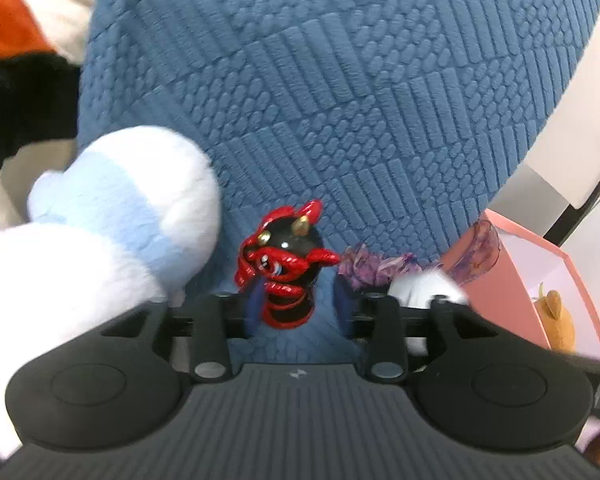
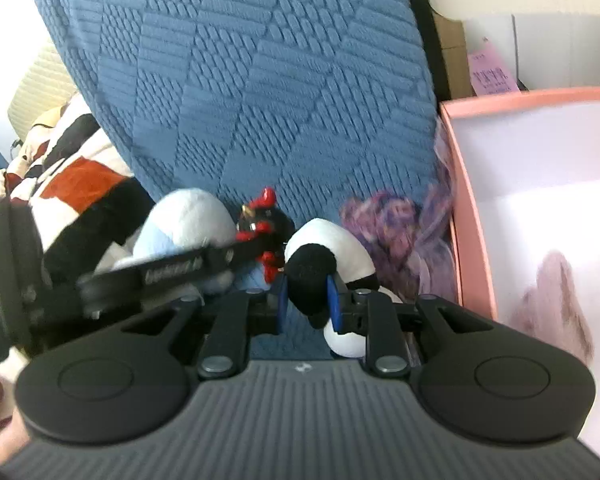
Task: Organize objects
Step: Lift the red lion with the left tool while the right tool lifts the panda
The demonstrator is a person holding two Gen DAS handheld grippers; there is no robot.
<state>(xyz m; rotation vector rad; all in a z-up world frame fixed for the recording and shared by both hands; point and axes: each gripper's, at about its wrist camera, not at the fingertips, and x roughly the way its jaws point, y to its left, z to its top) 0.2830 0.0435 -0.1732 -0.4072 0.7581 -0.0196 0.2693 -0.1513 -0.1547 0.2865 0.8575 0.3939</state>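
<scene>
The right gripper (image 2: 307, 306) clamps the black-and-white plush (image 2: 328, 256) by its black ear, seemingly bound for the pink box (image 2: 466, 200), while the left gripper (image 1: 296, 304) stands apart around the red-and-black figurine (image 1: 286, 264).

figurine (image 1: 286, 264) between plush toys, box (image 2: 466, 208) right

Left gripper (image 1: 296, 308) agape — right gripper (image 2: 308, 304) clamped

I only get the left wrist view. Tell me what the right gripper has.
Observer: The right gripper is shut on the black round part of a black-and-white plush.
Operator: Describe the pink box's floor.
Observer: The pink box is mostly bare white inside, with one blurred mauve thing that I cannot identify.
Operator: Say what's behind the box.
Observer: A pink paper slip with writing, beside brown cardboard.
</scene>
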